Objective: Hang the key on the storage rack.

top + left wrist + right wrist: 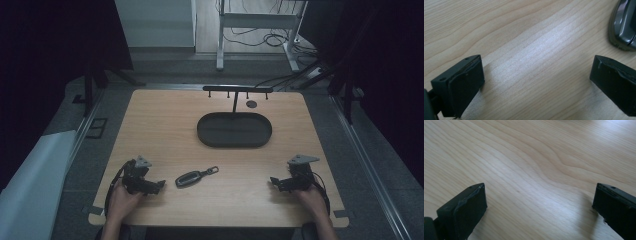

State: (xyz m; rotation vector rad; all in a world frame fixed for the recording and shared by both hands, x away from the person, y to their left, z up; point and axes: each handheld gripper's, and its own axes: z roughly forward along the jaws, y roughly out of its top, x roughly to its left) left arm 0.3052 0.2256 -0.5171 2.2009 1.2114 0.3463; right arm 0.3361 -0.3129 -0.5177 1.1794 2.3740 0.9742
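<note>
Fob: key fob [190,178] lay flat on the worktop [165,130], just off the left tool's [156,186] tips, a bit ahead and toward the middle; its key ring end pointed away toward the tray.
Left tool: jaws stood wide apart with nothing but bare wood between them; in the left gripper view the fob [625,23] peeked in beyond the far jaw.
Right tool: right tool [274,182] also gaped open over bare wood, well apart from the fob.
Stand: dark oval tray [234,141] with a hook rack [237,89] sat farther out, well beyond both tools.
How I'd do it: my guess is the grab was next, so swing the left tool over until the fob's body sits between the jaws, stay low, close across its narrow width.
Hands: both hands [120,200] rested low near the front edge, tools pointing inward at each other, roughly level.
</note>
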